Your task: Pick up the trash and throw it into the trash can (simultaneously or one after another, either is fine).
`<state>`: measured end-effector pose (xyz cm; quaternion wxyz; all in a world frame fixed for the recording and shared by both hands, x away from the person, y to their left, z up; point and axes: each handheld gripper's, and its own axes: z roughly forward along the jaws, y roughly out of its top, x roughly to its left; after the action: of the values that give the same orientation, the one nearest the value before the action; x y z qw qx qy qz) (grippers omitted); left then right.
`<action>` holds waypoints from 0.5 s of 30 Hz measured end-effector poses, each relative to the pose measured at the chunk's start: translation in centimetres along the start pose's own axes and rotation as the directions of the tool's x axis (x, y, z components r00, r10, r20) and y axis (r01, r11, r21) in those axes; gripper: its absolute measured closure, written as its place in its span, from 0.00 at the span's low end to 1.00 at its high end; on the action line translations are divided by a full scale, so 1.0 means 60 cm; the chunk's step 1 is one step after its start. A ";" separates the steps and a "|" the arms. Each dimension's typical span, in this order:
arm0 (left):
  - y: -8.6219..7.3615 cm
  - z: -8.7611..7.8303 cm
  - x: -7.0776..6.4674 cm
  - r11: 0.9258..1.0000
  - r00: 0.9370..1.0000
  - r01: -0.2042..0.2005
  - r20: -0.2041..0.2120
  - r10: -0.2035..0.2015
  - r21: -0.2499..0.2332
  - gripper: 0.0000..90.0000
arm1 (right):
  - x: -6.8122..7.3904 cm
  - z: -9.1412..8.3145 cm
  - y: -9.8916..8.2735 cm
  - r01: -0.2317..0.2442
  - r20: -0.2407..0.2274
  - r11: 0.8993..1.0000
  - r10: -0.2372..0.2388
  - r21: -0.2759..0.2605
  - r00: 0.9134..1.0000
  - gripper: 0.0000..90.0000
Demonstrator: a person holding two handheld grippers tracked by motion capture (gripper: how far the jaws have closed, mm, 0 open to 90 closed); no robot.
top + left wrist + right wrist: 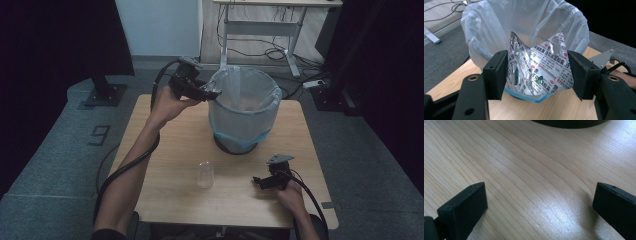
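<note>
- A person's left gripper (212, 93) holds a used foil blister pack (540, 67) at the rim of a bin lined with a pale plastic bag (243, 107), at about 9 o'clock on the rim as seen from the high view
- The jaws pinch the crumpled pack by its two side edges; in the left gripper view a couple of green capsules show in its pockets, most others look pushed out
- Step in hand, by the look of it: carrying the pack over the bin mouth for disposal
- Next move calls for bringing the pack clear past the bag's folded edge, then spreading the jaws so it drops inside rather than catching on the liner
- The bin stands at 12 o'clock on the wooden table (165, 195); what lies in it is hard to make out through the bag
- A clear plastic cup (204, 173) stands near table centre and looks empty
- The right gripper (258, 182) rests low at 4 o'clock, jaws spread wide over bare wood, holding nothing
</note>
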<state>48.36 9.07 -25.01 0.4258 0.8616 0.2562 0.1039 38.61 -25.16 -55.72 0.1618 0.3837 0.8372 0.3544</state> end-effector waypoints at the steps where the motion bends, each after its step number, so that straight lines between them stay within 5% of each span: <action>1: 0.003 0.003 -0.001 1.000 1.000 -0.002 0.001 0.002 0.000 0.41 | 0.000 0.000 0.000 0.002 0.000 1.000 -0.002 0.000 1.000 0.00; 15: 0.040 0.048 -0.006 1.000 1.000 -0.005 -0.003 0.005 -0.003 0.40 | 0.000 0.000 0.000 0.002 0.000 1.000 -0.002 0.000 1.000 0.00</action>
<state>50.05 5.70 -24.86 0.4262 0.8615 0.2547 0.1067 38.61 -25.18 -55.72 0.1622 0.3832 0.8376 0.3540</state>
